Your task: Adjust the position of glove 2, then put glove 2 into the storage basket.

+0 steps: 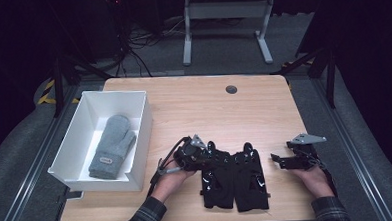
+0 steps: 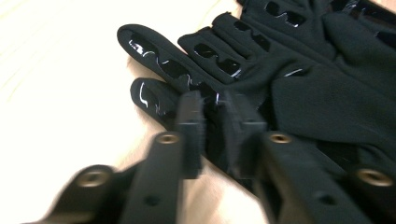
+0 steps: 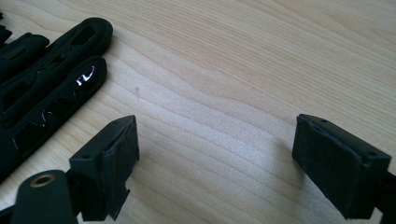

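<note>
Seemingly left gripper [image 2: 212, 116] fingers pinch black glove [image 2: 303, 93]; right gripper [image 3: 215, 158] wide, empty, beside.

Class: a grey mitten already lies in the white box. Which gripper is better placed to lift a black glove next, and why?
Left. The left gripper is nearly closed around a finger of the black gloves; the right gripper is wide open over bare table beside them.
</note>
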